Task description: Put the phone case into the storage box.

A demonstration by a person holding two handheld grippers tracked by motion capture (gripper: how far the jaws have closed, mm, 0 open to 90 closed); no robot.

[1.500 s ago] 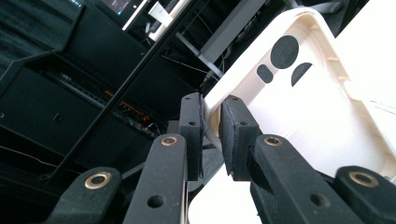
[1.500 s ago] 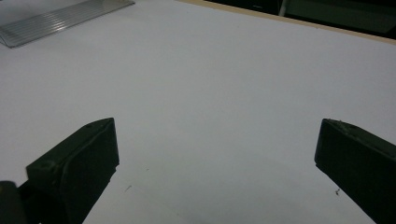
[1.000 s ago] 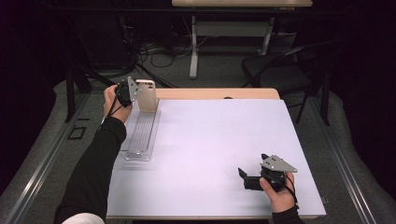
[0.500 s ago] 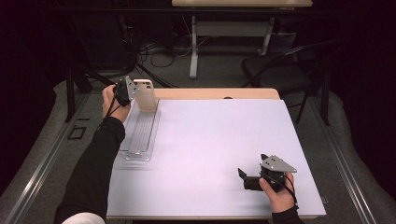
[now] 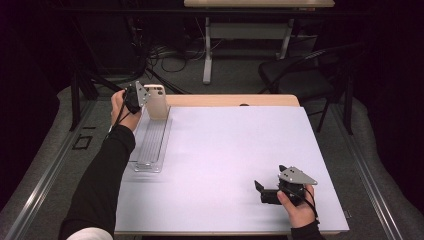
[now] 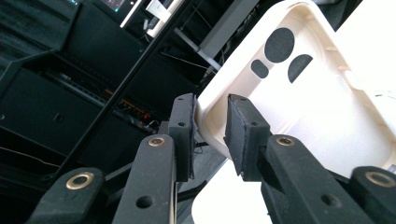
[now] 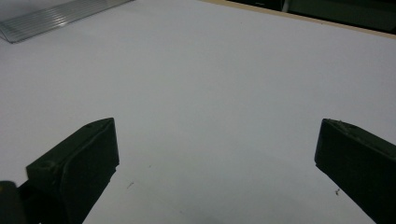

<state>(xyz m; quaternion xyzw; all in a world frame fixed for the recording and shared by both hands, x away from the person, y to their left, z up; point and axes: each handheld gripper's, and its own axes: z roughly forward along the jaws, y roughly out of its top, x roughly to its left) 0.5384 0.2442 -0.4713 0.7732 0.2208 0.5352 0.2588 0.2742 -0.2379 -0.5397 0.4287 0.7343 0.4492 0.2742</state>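
A cream phone case [image 5: 156, 101] stands upright at the far end of a clear ridged rack [image 5: 150, 146] on the table's left side. My left gripper [image 5: 145, 98] is at the case's left edge. In the left gripper view the case's rim [image 6: 208, 122] sits between the jaws of the left gripper [image 6: 210, 126], which have just been opening. One pad [image 6: 184, 133] lies against the rim's outside, while the other pad [image 6: 240, 135] stands slightly off its inside. Camera cut-outs show in the case [image 6: 299, 88]. My right gripper [image 5: 261, 190] rests near the table's front right, open and empty, as the right gripper view [image 7: 215, 154] also shows.
The white table top [image 5: 235, 150] stretches between the two hands. The rack's near end [image 7: 56, 16] shows in the right gripper view. Behind the table are a black chair [image 5: 300, 75], a desk leg [image 5: 206, 50] and floor cables.
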